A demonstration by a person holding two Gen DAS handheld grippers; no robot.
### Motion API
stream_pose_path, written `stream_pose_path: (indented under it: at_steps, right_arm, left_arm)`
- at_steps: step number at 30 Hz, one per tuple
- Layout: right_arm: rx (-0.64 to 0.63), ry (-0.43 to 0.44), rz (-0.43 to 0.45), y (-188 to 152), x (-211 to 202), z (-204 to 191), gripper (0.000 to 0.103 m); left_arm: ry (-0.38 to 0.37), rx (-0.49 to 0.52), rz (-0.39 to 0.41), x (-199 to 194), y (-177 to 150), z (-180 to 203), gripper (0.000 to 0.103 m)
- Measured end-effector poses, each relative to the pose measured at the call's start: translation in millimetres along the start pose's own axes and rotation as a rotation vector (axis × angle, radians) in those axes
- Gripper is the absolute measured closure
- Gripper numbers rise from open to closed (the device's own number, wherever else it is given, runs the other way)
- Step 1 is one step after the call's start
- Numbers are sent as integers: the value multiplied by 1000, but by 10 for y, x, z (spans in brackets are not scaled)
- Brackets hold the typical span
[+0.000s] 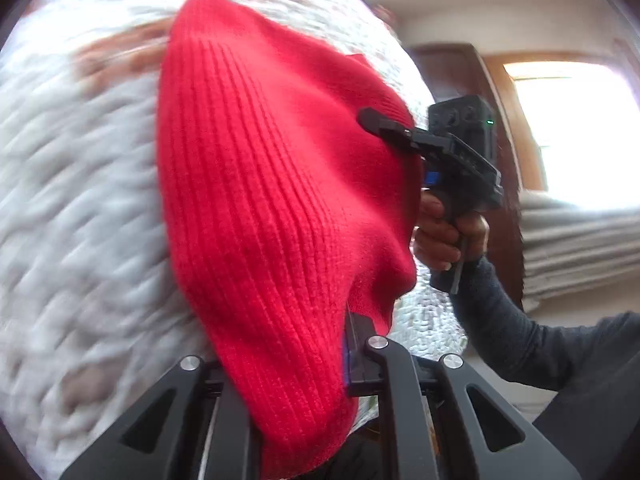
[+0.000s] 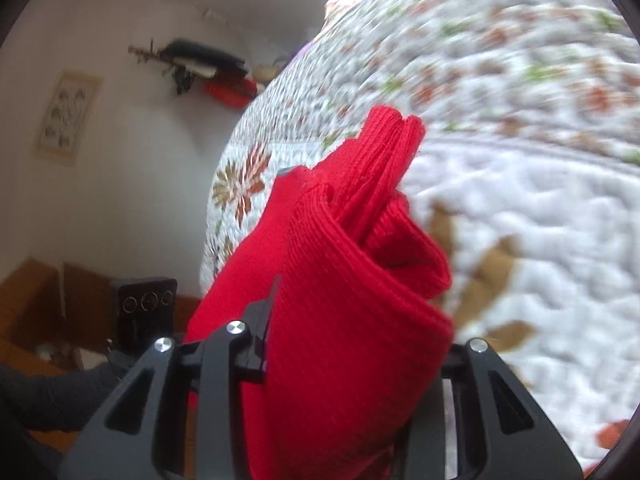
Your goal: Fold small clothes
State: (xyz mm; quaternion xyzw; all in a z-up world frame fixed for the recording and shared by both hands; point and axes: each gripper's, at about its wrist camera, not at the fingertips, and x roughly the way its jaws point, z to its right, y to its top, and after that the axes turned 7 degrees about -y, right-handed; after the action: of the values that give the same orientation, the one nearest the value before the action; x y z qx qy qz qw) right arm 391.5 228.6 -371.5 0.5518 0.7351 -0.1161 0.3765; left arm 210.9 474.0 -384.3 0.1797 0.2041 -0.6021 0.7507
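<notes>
A red ribbed knit garment (image 1: pixel 272 200) hangs lifted above the quilted bed cover (image 1: pixel 80 200), stretched between both grippers. My left gripper (image 1: pixel 304 328) is shut on its lower edge, and the cloth drapes over and hides most of the fingers. At the garment's right edge my right gripper (image 1: pixel 384 128) clamps the cloth, held by a person's hand (image 1: pixel 444 236). In the right wrist view the red garment (image 2: pixel 352 300) bunches in folds between the fingers of my right gripper (image 2: pixel 340 304), which is shut on it. The left gripper's body (image 2: pixel 146 308) shows at the lower left.
The white floral quilt (image 2: pixel 520 200) fills the space under and beyond the garment. A bright window (image 1: pixel 580 128), a dark wooden door frame (image 1: pixel 460 68) and a grey folded pile (image 1: pixel 580 248) stand to the right. A wall poster (image 2: pixel 66 116) and shelf (image 2: pixel 200 60) lie to the left.
</notes>
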Motion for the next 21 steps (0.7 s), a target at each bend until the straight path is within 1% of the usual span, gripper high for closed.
stream_pose_path:
  at_steps: [2,3,4,5,6,7,8,9,10,11,12,13,14,15,17,18,19,20,21]
  right_arm:
    - [-40,-57,-27,-32,158,-146,63]
    - [-40,-76,-27,-34,156,-185,58]
    - [-28,-87,-16,-48,102,-174,50]
    - [1,-92,16,-73,-21,-176,44]
    - [25,-95,50,-120,-141,-158,37]
    - [48,-101,80,-155,-269,-128,37]
    - [89,-100,107,-245,-433,-11,37]
    - [133,-78,123,-278,-536,90,37]
    - [206,-28,143,-326,-641,242,37]
    - [270,13,155,-361,-693,376,37]
    - [351,66,166,-389,-714,528,40]
    - [405,100,168,-432,-699,653,44]
    - [449,128,173,-453,-670,758,44]
    - [483,147,176,-461,-641,814,45]
    - [525,194,176,-473,-585,863,50]
    - [530,197,172,-471,-559,870,58]
    - [526,177,159,-464,-527,880,76]
    - [510,124,149,-456,-485,863,85]
    - [499,67,143,-471,-469,854,88]
  left_arm:
    - [44,-35,0,56,-84,-223,88]
    - [50,-52,-5,114,-126,-294,85]
    - [50,-64,-3,166,-146,-370,82]
    - [46,-74,8,191,-152,-417,77]
    - [28,-84,22,186,-161,-445,77]
    - [13,-88,33,161,-178,-452,75]
    - [10,-88,44,120,-201,-453,71]
    - [18,-89,56,65,-239,-431,66]
    - [29,-86,64,33,-269,-395,63]
    - [51,-79,77,-46,-322,-353,58]
    - [67,-76,94,-111,-346,-321,54]
    - [80,-77,114,-203,-394,-293,53]
    - [84,-83,135,-342,-467,-299,52]
    - [85,-92,153,-411,-518,-278,52]
    - [87,-102,188,-567,-614,-226,52]
    - [76,-103,202,-633,-669,-178,52]
    - [68,-101,209,-643,-676,-143,52]
    - [62,-99,212,-655,-714,-109,51]
    - [60,-100,210,-676,-744,-129,50]
